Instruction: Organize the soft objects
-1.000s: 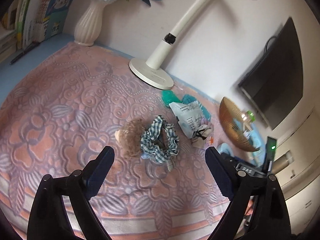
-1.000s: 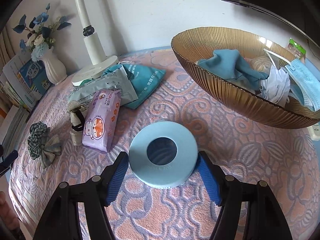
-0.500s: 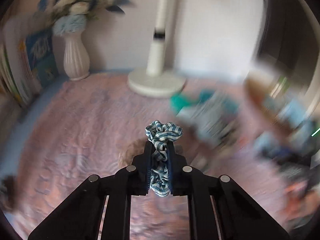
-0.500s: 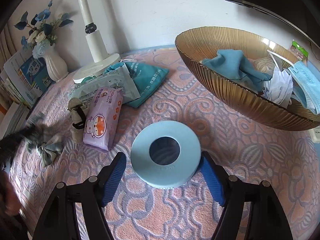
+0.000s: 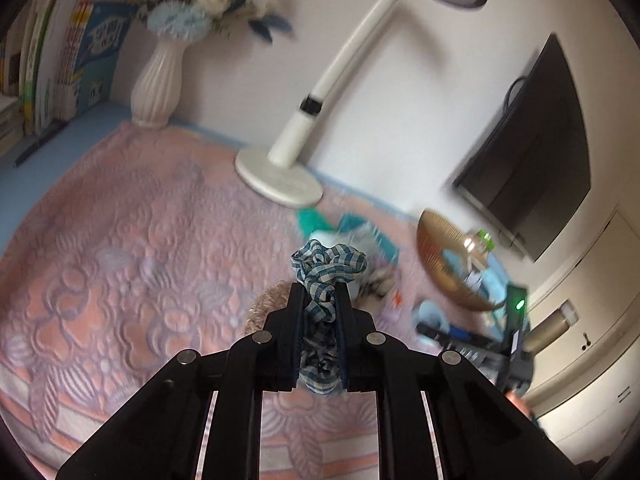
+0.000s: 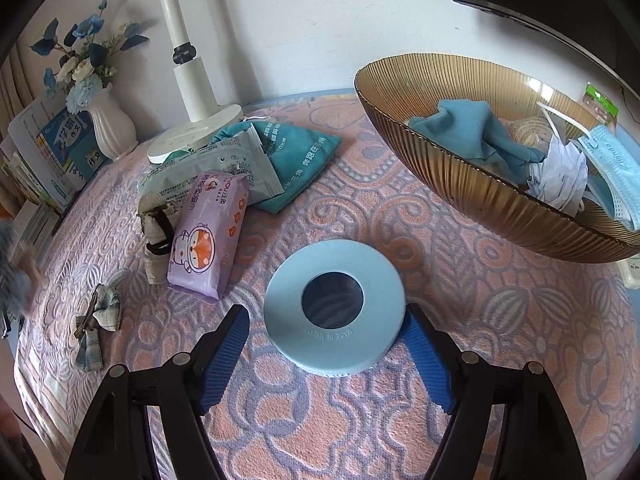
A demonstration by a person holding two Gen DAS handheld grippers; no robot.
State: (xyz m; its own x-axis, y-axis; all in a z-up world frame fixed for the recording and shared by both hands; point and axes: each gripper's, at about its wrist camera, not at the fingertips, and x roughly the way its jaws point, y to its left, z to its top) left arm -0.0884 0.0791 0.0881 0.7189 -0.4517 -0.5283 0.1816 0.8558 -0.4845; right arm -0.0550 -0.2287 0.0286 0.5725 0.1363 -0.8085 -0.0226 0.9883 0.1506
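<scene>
L wrist view: your left gripper (image 5: pixel 318 300) is clamped on the blue-white checked scrunchie (image 5: pixel 326 270), which bunches out past the fingertips, held above the pink patterned blanket (image 5: pixel 120 260). A fuzzy brown item (image 5: pixel 266 302) lies just beneath. White lamp base (image 5: pixel 278 182) sits by the blanket's far edge, gold bowl (image 5: pixel 444 268) toward the right edge.

R wrist view: your right gripper (image 6: pixel 326 344) has jaws apart, w/ the light-blue ring (image 6: pixel 334 306) between them, pads not pressing it. Bowl at the far right corner holds a teal cloth (image 6: pixel 476 132) & blue face mask (image 6: pixel 612 160). Purple wipes pack (image 6: pixel 208 232) lies left of the ring; a small checked bow (image 6: pixel 98 320) near the left edge.
</scene>
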